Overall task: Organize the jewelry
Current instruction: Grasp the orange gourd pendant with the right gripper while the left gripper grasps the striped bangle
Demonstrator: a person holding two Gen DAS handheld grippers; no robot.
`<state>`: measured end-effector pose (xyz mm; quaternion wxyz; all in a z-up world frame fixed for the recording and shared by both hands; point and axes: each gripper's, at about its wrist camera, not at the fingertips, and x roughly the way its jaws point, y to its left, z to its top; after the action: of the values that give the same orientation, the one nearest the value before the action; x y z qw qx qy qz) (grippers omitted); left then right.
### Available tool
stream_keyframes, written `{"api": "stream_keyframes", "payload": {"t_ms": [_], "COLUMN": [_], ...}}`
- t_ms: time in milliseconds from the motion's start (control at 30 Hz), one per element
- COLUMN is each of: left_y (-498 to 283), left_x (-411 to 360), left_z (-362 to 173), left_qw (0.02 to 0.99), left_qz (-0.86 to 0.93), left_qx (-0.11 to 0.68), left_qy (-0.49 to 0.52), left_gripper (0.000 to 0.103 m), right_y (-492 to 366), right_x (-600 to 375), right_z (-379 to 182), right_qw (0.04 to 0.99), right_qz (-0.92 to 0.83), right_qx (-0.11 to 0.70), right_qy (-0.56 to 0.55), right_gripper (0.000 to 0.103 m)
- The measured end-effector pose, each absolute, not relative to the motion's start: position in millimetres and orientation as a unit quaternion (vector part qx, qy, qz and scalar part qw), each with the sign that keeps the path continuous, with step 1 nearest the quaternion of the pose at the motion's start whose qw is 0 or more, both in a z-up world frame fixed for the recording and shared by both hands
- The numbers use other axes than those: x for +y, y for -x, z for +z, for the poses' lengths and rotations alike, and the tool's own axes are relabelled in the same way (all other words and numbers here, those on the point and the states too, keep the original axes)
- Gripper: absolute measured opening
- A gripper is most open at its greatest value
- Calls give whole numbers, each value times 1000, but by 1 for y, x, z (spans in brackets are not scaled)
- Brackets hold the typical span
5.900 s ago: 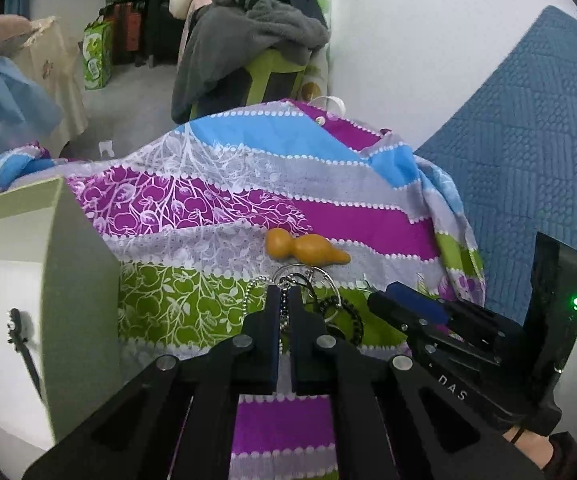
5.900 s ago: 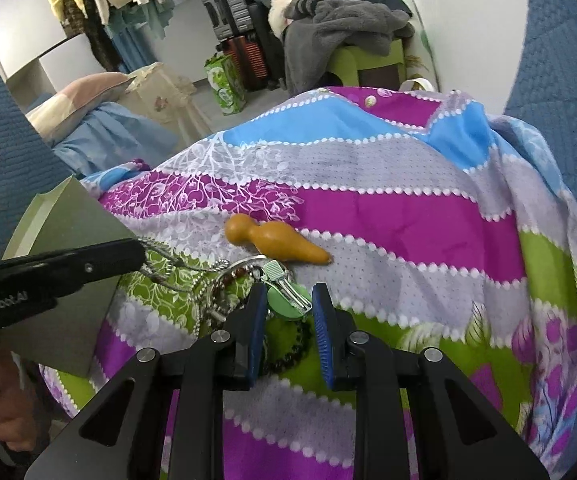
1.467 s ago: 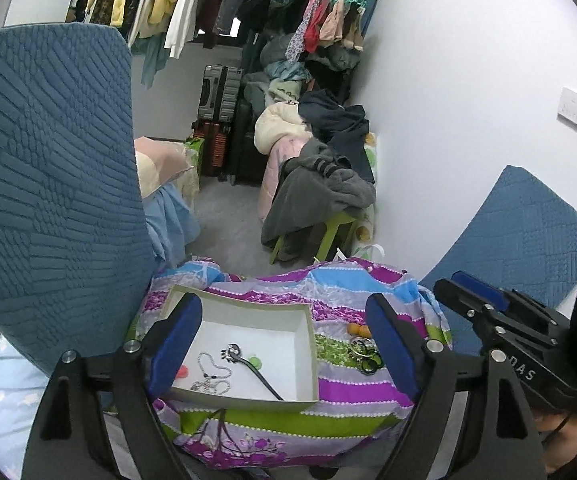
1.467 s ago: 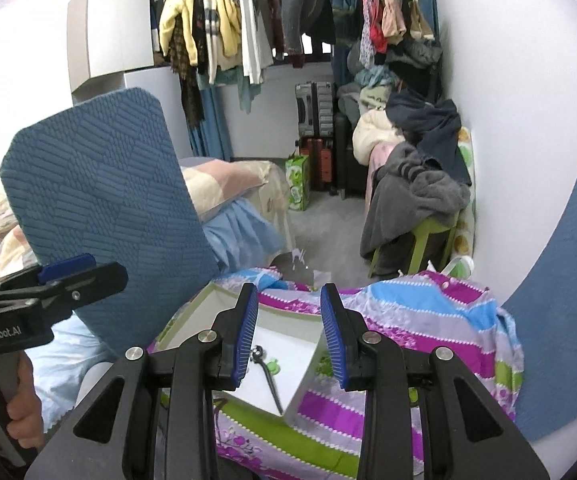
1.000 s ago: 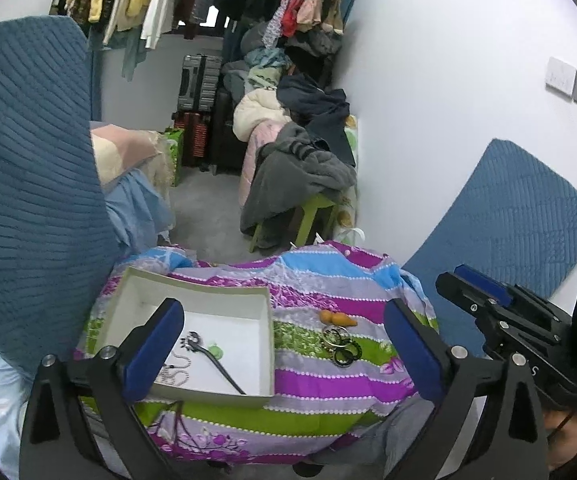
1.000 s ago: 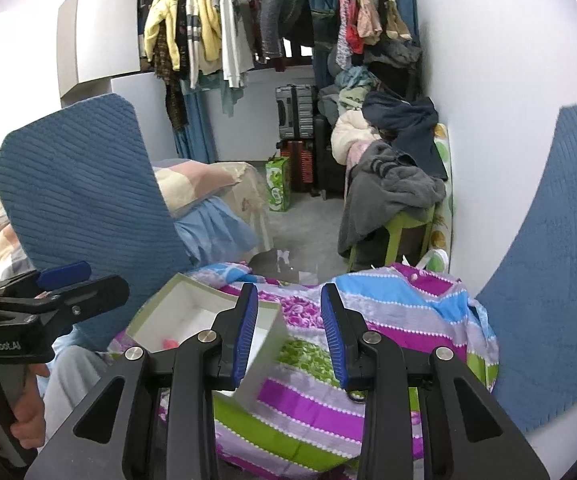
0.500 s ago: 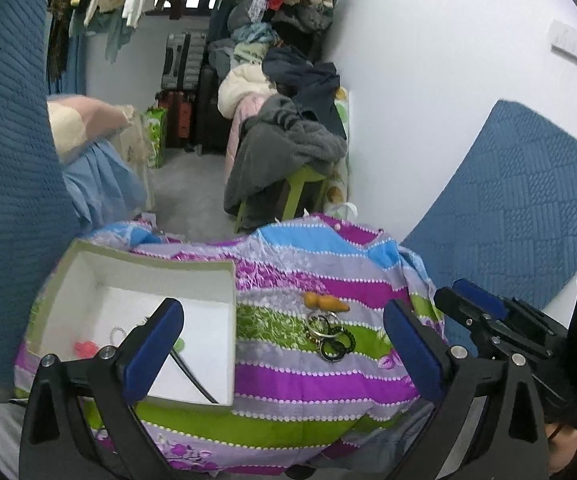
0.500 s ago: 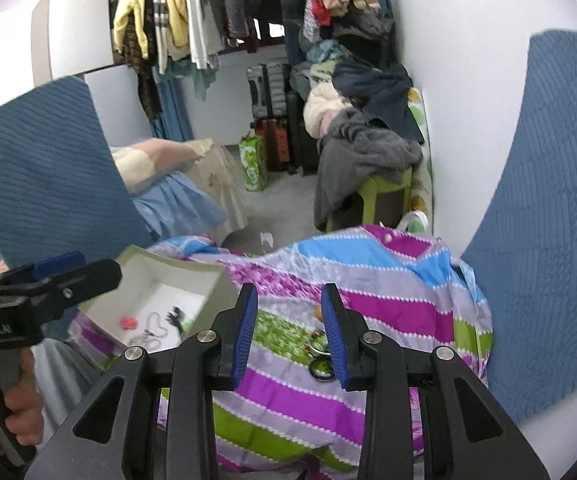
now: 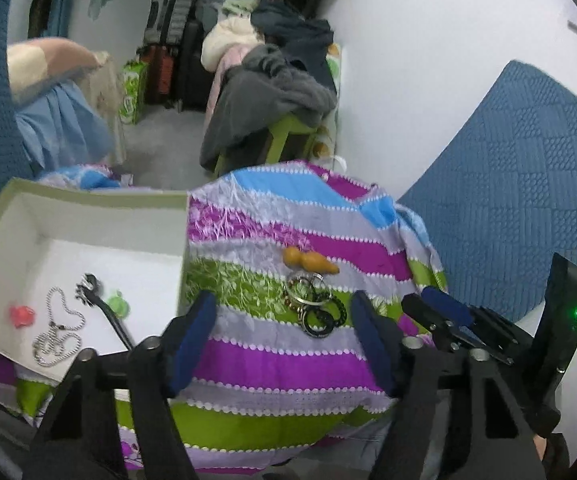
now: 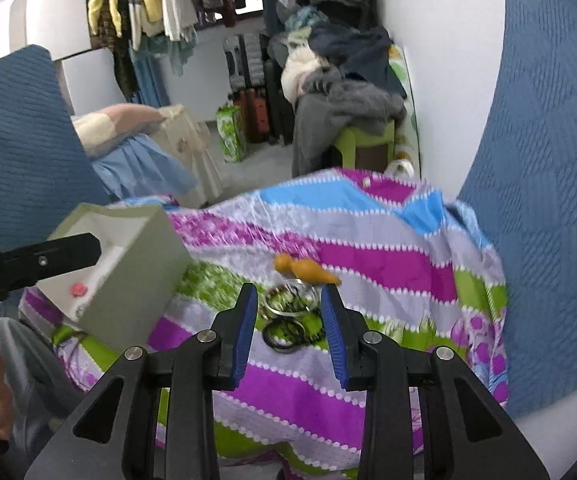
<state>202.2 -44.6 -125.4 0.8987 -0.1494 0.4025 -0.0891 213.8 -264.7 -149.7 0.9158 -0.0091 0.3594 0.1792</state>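
Beyond both tools, a grey garment heap [image 9: 264, 96] sits on a green plastic stool [image 10: 362, 138], with dark suitcases [image 10: 254, 92] behind it and a quilted blue cushion [image 9: 520, 184] to the right against the white wall. The striped purple, green and grey floral cloth [image 9: 288, 352] covers the surface below the tools. The left gripper [image 9: 284, 336] hovers above this cloth, its blue-padded fingers [image 9: 192, 336] spread wide and holding nothing. The right gripper [image 10: 288, 326] hangs just to the right of the left one, tilted down, jaws moderately apart and empty. Ahead between each tool's fingers lies a tangle of metal rings and dark bead bracelets [image 9: 316, 308], touching an orange gourd-shaped pendant [image 9: 308, 261] just beyond it. Left of the left gripper stands an open pale green cardboard box [image 9: 88, 200], holding a silver bead chain [image 9: 54, 332], a black hairpin [image 9: 104, 308], a green charm [image 9: 118, 305] and a red charm [image 9: 21, 315].
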Motion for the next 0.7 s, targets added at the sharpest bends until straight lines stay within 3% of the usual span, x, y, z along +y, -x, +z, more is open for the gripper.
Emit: {"api": "stream_keyframes", "payload": {"t_ms": [33, 100, 367, 700], "left_y": [-206, -214, -239, -271], "left_x": [-47, -51, -75, -100], "left_z": [-131, -143, -179, -236], "left_qw": [894, 886, 868, 835], "left_qz": [-94, -102, -125, -135], "left_qx": [409, 422, 452, 505], "left_qy": [155, 163, 166, 173], "left_gripper": [64, 52, 34, 34], "right_y": [-215, -223, -271, -324], "right_x": [-266, -269, -278, -263], "right_z": [-153, -165, -207, -233], "right_qw": [915, 911, 880, 856], "right_qz": [181, 186, 207, 241], "right_qx": [361, 369, 428, 458], "right_qy": [6, -1, -23, 20], "right_gripper": [30, 30, 30, 30]}}
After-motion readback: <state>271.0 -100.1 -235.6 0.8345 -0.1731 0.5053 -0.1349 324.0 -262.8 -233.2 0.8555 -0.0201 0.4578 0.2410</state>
